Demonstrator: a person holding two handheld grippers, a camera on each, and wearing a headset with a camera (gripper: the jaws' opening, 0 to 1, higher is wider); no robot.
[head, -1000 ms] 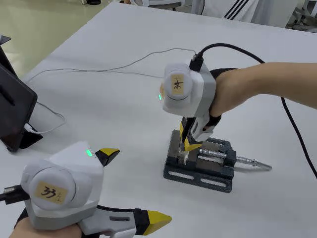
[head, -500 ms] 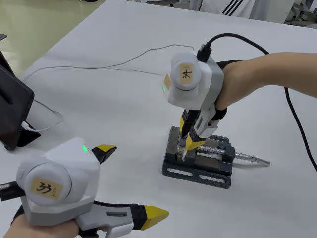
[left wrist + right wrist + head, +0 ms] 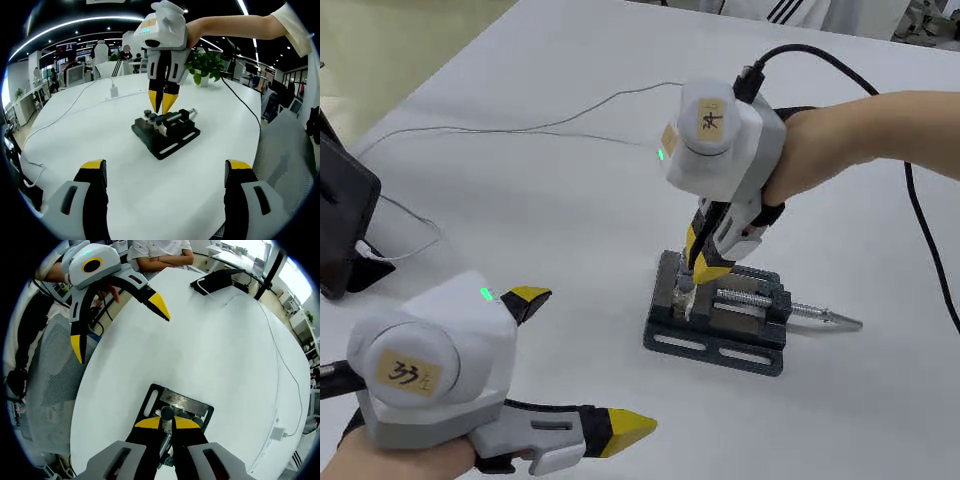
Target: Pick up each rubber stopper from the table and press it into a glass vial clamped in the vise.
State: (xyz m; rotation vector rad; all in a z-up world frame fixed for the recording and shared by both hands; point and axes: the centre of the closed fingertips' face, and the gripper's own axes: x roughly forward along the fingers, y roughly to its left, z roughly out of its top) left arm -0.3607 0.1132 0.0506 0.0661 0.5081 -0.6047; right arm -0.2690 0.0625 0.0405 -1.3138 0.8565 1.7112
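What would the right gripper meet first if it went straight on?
Probably the dark round rubber stopper standing in the black metal vise, just beyond the right gripper; depth is unclear.

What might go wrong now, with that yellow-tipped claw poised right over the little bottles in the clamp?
1. The right gripper has its tips nearly together right at the stoppered vials. An off-centre push might tilt one or crack the glass.
2. The vise seems just to rest on the table, and the open left gripper is held away from it, so a sideways shove might slide it.
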